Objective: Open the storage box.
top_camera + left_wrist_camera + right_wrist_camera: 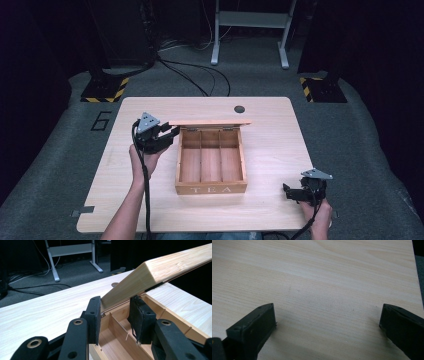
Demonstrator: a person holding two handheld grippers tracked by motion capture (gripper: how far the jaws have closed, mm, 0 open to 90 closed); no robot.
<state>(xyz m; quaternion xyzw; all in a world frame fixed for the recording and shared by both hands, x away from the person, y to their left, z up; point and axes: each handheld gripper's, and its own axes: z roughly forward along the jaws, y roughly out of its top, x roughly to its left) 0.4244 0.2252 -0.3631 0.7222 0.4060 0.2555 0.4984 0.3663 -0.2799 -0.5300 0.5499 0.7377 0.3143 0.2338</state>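
Wooden tea box [211, 189] sits about mid-table, lid [210, 122] swung up on its back hinges so you can see three bare compartments inside. Left gripper [172, 132] is at the lid's left end with its jaws clamped on that corner; the left gripper view has the lid edge right between the pads [93, 317]. Right gripper [289, 192] is well apart near the table [270, 150] front-right corner, jaws wide open over bare wood.
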